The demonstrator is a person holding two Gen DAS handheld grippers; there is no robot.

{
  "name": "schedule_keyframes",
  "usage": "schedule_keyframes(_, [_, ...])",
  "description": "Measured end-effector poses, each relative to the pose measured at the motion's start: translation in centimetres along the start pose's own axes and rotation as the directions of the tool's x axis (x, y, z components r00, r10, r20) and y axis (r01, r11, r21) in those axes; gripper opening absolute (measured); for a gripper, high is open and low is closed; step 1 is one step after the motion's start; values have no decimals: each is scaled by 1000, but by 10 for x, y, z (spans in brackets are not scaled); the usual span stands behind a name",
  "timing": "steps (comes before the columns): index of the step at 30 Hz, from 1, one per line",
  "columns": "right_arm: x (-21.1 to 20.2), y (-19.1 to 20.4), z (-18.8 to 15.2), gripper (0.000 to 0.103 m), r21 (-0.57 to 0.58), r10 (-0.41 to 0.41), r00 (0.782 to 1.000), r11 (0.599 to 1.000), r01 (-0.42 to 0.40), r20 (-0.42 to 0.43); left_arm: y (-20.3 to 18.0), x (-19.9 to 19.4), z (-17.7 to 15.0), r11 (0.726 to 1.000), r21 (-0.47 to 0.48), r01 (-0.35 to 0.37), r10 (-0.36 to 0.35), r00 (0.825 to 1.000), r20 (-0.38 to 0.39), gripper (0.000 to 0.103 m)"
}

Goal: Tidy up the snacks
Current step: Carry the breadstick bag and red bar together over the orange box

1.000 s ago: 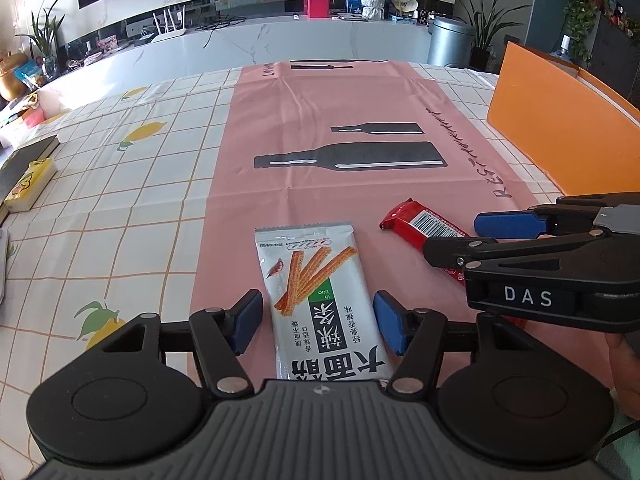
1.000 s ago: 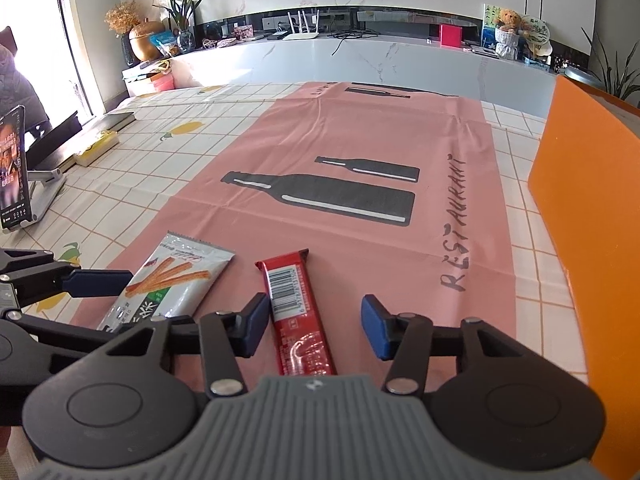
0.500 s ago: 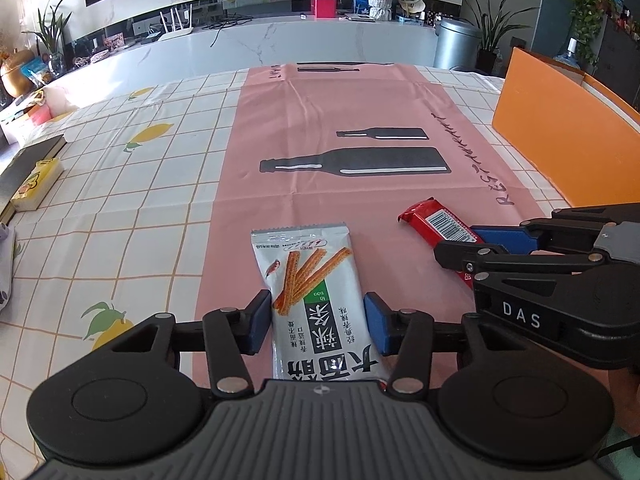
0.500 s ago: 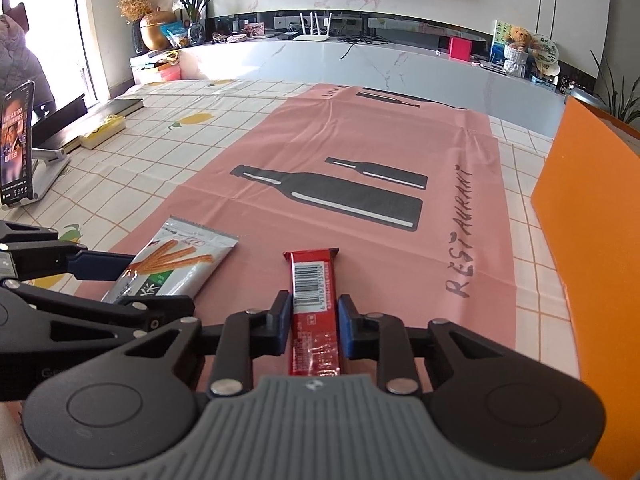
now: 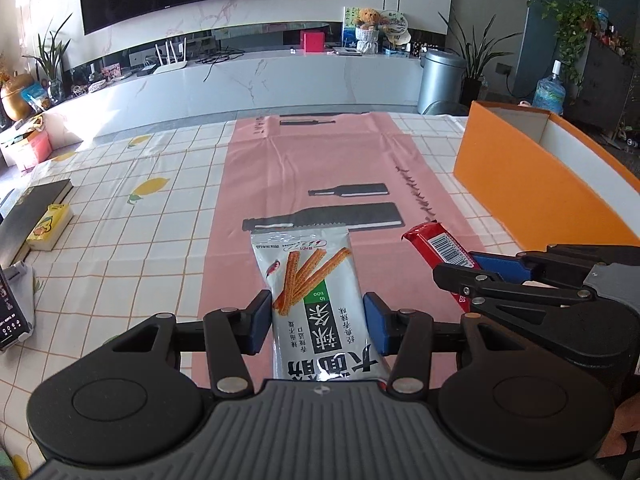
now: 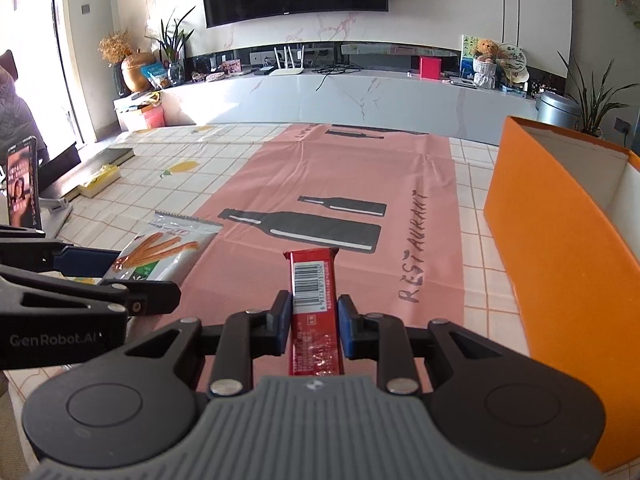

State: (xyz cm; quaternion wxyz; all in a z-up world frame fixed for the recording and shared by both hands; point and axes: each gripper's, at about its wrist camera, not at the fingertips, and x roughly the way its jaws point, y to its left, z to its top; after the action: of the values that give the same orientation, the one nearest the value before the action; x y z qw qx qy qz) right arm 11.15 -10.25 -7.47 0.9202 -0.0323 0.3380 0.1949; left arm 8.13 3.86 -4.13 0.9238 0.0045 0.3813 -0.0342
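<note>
Pinching a silver snack pouch (image 5: 316, 304) between the blue pads of the left gripper (image 5: 317, 322), with the pouch printed with orange sticks and a green panel, its serrated top edge pointing away over the pink table runner (image 5: 280, 168). Clamped likewise in the right gripper (image 6: 313, 322): a red bar wrapper (image 6: 314, 300) with its barcode facing up, gripped on both long sides and jutting forward past the pads. Both packets apparently raised clear of the cloth, though the gap beneath cannot be judged for certain. Seen from the left wrist, the right gripper (image 5: 472, 268) reaching in from the right edge with the red bar wrapper (image 5: 436, 242) sticking out of it; from the right wrist, the left gripper (image 6: 116, 276) entering from the left with the silver snack pouch (image 6: 168, 246). Standing to the right on the checked tablecloth (image 5: 120, 220), well apart from both packets: an open orange box (image 6: 560, 236) with a white interior. Lying near the far left edge of the table: a dark book (image 5: 32, 216) with a small yellow pack (image 5: 50, 228) just beside it.
</note>
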Motion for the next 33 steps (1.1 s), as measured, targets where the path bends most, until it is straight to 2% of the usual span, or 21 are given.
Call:
schedule_keyframes(9, [-65, -23, 16, 21, 5, -48, 996, 999, 47, 82, -39, -36, 34, 996, 19, 90, -91, 992, 91, 55])
schedule_keyframes(15, [-106, -55, 31, 21, 31, -53, 992, 998, 50, 113, -67, -43, 63, 981, 30, 189, -191, 973, 127, 55])
schedule_keyframes(19, [-125, -83, 44, 21, 14, -109, 986, 994, 108, 124, -88, -37, 85, 967, 50, 249, -253, 959, 126, 55])
schedule_keyframes(27, [-120, -142, 57, 22, -19, -216, 976, 976, 217, 37, -144, -2, 114, 933, 170, 318, -333, 941, 65, 55])
schedule_keyframes(31, [-102, -170, 62, 21, -33, -234, 972, 972, 233, -32, -167, 26, 125, 908, 209, 363, -371, 929, -4, 55])
schedule_keyframes(33, [-90, -182, 64, 21, -38, -236, 969, 972, 233, -73, -176, 43, 128, 903, 226, 367, -368, 929, -39, 55])
